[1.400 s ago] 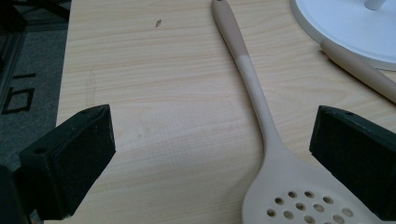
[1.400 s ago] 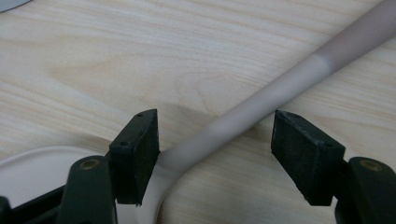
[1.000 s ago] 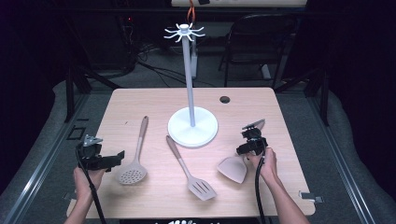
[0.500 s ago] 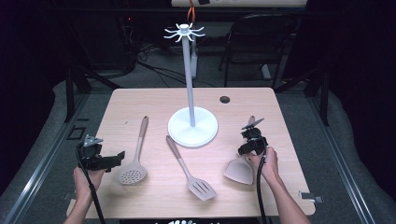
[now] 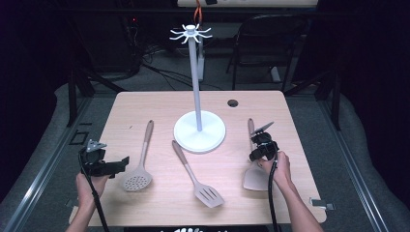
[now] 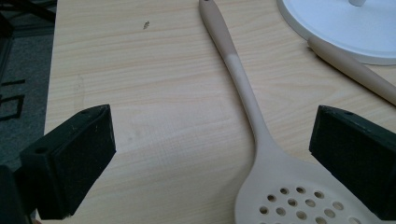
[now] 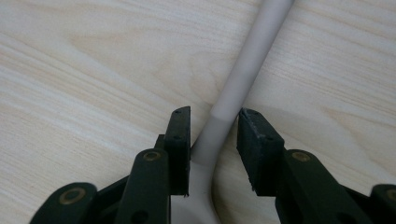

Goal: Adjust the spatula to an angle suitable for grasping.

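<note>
On the table, right gripper [image 7: 214,135] jaws closing around spatula handle [image 7: 252,51], left gripper [image 6: 212,154] wide

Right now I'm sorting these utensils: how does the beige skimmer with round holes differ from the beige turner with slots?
The beige round-holed skimmer has a rounded head with small holes; the beige slotted turner has a squarish head with long slots. The skimmer lies at the table's left near the left gripper; the turner lies mid-table, its handle end against the white stand base. Both lie flat, with brownish handles.
</note>
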`<action>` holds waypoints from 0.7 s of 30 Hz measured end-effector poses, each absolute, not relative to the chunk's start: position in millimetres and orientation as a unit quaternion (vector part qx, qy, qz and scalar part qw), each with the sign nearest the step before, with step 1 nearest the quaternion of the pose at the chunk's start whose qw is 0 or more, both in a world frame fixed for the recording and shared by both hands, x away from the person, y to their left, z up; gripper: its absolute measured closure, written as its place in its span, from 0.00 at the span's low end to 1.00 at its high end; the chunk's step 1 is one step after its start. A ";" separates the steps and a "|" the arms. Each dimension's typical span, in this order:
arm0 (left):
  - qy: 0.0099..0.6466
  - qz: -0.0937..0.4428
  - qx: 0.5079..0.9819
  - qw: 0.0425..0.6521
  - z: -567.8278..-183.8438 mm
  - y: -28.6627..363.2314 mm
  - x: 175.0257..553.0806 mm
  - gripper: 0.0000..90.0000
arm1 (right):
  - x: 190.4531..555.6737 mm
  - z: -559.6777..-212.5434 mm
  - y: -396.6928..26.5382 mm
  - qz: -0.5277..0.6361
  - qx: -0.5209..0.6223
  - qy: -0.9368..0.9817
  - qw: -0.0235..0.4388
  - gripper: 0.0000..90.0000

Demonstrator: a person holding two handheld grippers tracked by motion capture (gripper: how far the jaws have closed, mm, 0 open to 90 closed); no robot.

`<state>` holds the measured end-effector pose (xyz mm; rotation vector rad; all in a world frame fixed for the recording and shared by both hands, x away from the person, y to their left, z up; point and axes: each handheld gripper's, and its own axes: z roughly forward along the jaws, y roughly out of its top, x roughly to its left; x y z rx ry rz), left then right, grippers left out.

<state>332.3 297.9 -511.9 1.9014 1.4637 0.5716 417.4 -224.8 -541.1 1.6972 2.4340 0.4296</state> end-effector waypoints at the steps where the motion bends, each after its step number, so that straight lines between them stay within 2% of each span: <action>1: 0.560 0.218 0.727 0.331 -512.0 297.9 332.4 0.00 | 416.5 -542.9 -224.1 0.155 0.573 0.801 0.075 0.74; 21: 0.560 0.215 0.729 0.329 -513.3 297.5 333.4 0.00 | 411.2 -537.5 -239.3 0.103 0.541 0.834 0.030 0.82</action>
